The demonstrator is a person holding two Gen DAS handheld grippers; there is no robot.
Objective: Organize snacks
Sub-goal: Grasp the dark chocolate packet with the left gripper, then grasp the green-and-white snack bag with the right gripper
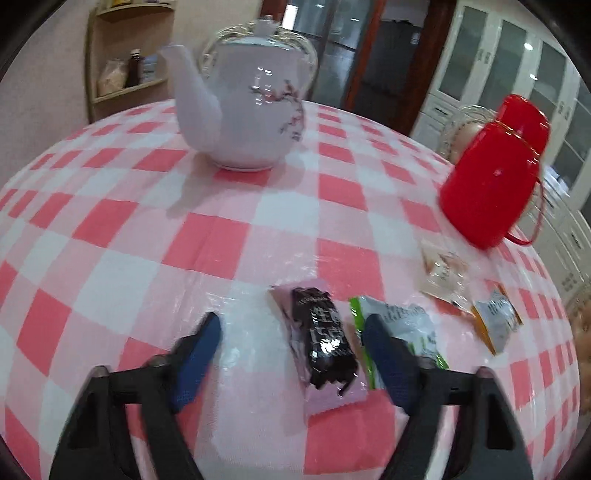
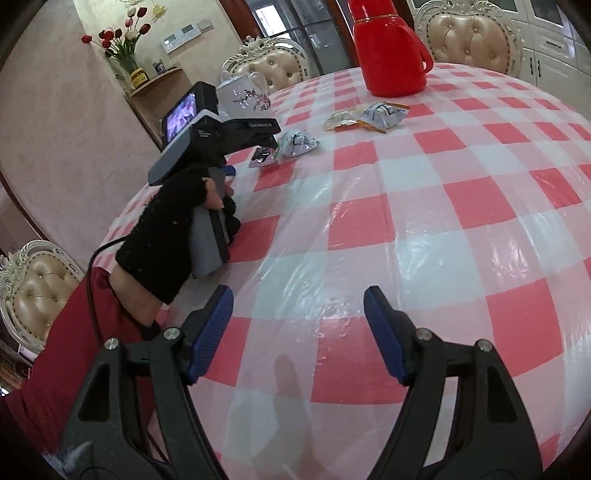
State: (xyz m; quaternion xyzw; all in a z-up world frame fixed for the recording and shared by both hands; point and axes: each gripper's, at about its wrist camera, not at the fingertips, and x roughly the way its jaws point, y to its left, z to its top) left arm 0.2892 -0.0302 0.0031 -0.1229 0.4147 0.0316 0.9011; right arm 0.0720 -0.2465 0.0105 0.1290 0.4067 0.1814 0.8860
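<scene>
In the left wrist view my left gripper (image 1: 291,325) is open, low over the table, with a black-and-pink snack packet (image 1: 325,343) lying between its fingers. A green-and-white packet (image 1: 402,325) lies beside the right finger, partly under it. A clear packet (image 1: 445,273) and an orange-edged packet (image 1: 496,319) lie further right. In the right wrist view my right gripper (image 2: 299,295) is open and empty over bare cloth. The left gripper (image 2: 236,140) shows there at the left, held by a gloved hand, next to the black packet (image 2: 262,157) and the green-and-white packet (image 2: 297,144).
A white teapot (image 1: 240,110) stands at the back of the red-and-white checked tablecloth (image 1: 221,240). A red thermos jug (image 1: 491,173) stands at the right, also in the right wrist view (image 2: 388,48). Padded chairs (image 2: 469,33) surround the table. A corner shelf (image 1: 122,62) stands behind.
</scene>
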